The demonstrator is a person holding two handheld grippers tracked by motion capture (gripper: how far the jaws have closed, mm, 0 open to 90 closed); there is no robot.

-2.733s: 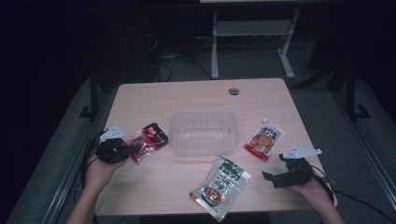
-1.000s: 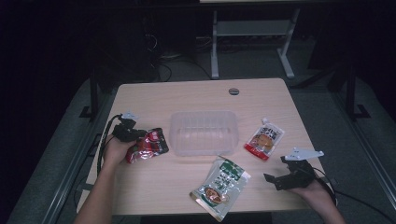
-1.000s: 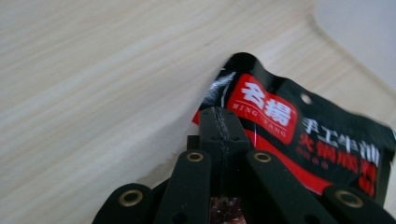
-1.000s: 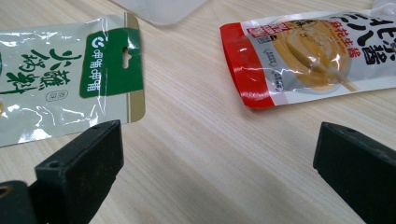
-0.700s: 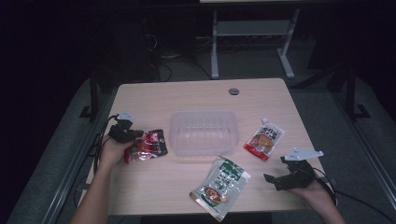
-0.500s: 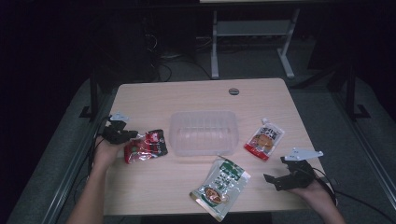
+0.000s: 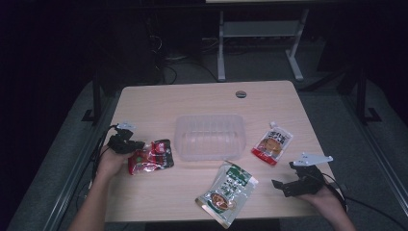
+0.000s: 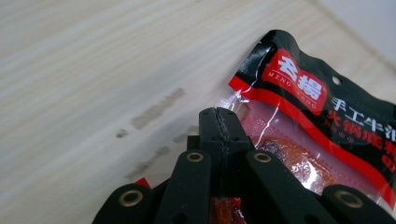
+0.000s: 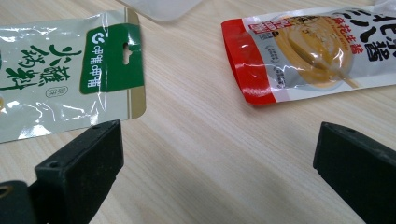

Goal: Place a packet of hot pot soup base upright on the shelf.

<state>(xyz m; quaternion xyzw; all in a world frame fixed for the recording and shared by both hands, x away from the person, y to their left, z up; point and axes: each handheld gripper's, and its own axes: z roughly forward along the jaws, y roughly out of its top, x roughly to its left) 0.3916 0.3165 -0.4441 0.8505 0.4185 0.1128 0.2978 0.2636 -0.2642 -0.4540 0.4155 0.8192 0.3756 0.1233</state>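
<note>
Red-and-black glossy plastic sauce packet [image 7: 150,156] lies flat on the pale wooden table [image 7: 202,98], at the left, just beside the clear plastic tub [image 7: 210,136] in the middle. My left gripper [image 7: 138,145] sits at the packet's left edge. In the left gripper view the jaws are pressed together with no gap; the film [image 8: 322,121] runs behind and beneath them, and a red scrap shows under the linkage, but whether any film is caught between them I cannot tell.

Handling judgement: the packet looks light, soft and limp, with a slick crinkled surface. It would likely sag and slip if pinched through the filled middle. The flat sealed border, near the hang-hole corner, appears the firmest place to take hold.

My right gripper [image 7: 291,183] rests low at the table's right side, jaws wide apart over bare wood, holding nothing. Ahead of it lie a green-and-white foil seasoning pouch [image 9: 70,74] and a white-and-red spouted sauce pouch [image 9: 317,51], both flat and well apart from one another. In the high view the green pouch [image 7: 227,192] sits in front of the tub and the spouted pouch [image 7: 273,143] to the tub's right.

Container finding: the tub stands upright, open-topped, and appears empty; none of the three packets lies inside it.
</note>
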